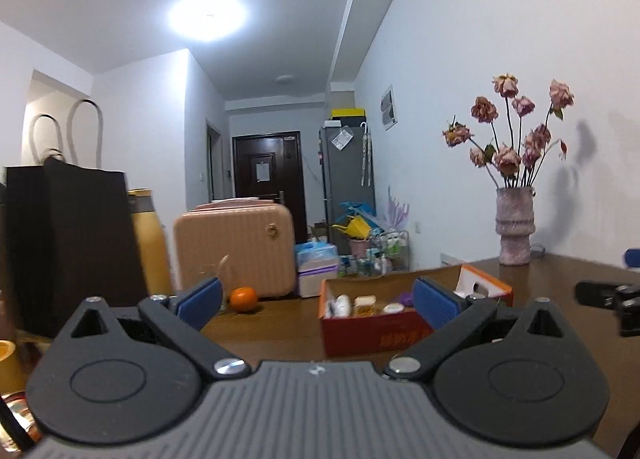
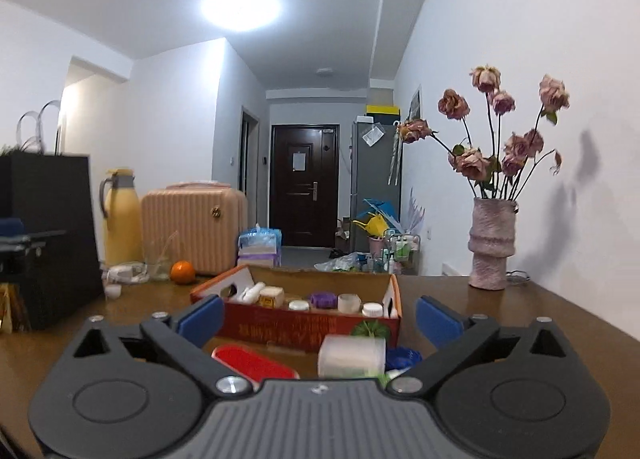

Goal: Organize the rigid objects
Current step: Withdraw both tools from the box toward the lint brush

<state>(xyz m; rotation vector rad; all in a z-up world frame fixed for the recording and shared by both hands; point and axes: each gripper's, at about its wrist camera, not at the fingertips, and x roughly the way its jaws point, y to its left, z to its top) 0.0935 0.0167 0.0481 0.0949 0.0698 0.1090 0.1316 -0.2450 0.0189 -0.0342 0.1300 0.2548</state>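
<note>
On the brown table (image 2: 520, 323), a yellow thermos jug (image 2: 120, 219), a pink suitcase (image 2: 192, 227) and an orange (image 2: 183, 271) are seen at left. The red cardboard box (image 2: 312, 325), filled with small jars and bottles, is set mid-table; a translucent plastic container (image 2: 352, 355) lies just before it. The left gripper (image 1: 318, 303) and right gripper (image 2: 318, 317) are held wide apart, nothing grasped. A vase of dried roses (image 2: 492, 243) is noted at right.

Your left gripper (image 1: 318, 301) has a grey ribbed housing with a small white mark at its top centre, flanked by 2 black rounded lobes, each with a moulded circle and a triangular cut-out. 2 black arms pivot on silver screws and end in blue textured pads (image 1: 436, 307). Your right gripper (image 2: 318, 317) looks identical, with the same blue pads (image 2: 200, 319).
</note>
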